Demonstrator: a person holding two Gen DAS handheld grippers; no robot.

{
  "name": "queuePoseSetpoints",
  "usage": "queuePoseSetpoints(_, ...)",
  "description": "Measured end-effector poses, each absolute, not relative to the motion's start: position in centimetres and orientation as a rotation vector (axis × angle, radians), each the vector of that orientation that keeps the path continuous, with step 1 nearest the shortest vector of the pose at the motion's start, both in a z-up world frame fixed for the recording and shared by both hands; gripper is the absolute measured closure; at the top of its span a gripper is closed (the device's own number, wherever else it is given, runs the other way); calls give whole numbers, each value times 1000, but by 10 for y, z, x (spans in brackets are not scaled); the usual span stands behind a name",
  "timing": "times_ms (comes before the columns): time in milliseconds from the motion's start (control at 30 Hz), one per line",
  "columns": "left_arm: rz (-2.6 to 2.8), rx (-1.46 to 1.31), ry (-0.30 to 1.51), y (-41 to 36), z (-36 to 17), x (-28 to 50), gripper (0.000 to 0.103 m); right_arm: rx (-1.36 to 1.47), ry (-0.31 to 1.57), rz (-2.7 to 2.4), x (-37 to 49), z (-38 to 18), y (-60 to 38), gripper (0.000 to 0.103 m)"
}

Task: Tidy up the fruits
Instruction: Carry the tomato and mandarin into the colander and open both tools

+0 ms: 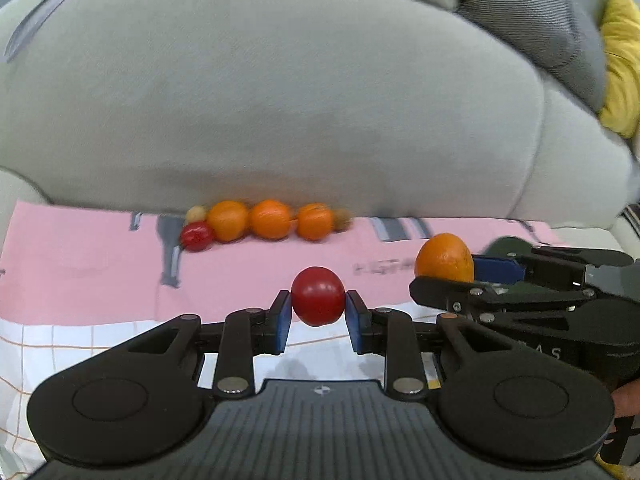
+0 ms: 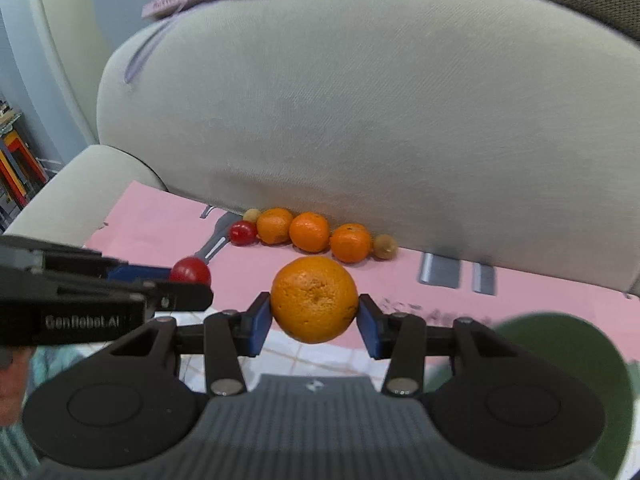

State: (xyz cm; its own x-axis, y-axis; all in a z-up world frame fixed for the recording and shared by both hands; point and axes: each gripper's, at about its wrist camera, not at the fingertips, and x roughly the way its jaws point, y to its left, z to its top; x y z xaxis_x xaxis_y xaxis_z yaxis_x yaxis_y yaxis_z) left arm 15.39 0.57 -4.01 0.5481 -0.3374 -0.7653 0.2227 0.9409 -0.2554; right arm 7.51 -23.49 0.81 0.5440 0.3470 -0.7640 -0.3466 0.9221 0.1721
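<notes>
My left gripper point(image 1: 318, 312) is shut on a small red tomato point(image 1: 318, 295) and holds it above the pink cloth point(image 1: 80, 264). My right gripper point(image 2: 315, 318) is shut on an orange point(image 2: 315, 299), also held above the cloth. Each gripper shows in the other's view: the right one with its orange point(image 1: 444, 258) at the right, the left one with its tomato point(image 2: 190, 270) at the left. A row of fruit lies against the sofa backrest: a red tomato point(image 1: 196, 235), three oranges point(image 1: 270, 219) and two small tan fruits point(image 2: 385, 246).
The grey sofa backrest point(image 1: 280, 100) rises just behind the fruit row. A white checked cloth point(image 1: 60, 344) lies in front of the pink cloth. A sofa armrest point(image 2: 72, 192) is at the left. A dark green round object point(image 2: 560, 360) sits at the lower right. A yellow cloth point(image 1: 620, 60) is at the far right.
</notes>
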Motion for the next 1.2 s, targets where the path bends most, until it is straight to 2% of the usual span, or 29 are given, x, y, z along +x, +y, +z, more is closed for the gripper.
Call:
queuePoseSetpoints(433,-543,-26,891,-74,-9,115,72,-19,847,337,0,41,-320,59)
queuePoseSetpoints(800,-700,192,946,-147,-25,107,71,-64,919,253,-19,17,-376,59)
queuePoseSetpoints(1033,-703,365,987,-167,-45,112,71,-97,934,278,-6,-3,-379,59)
queuePoseSetpoints(1200,-700,475,1005,-177,-53,122,71,-12,967,299,17,-17,-383,59)
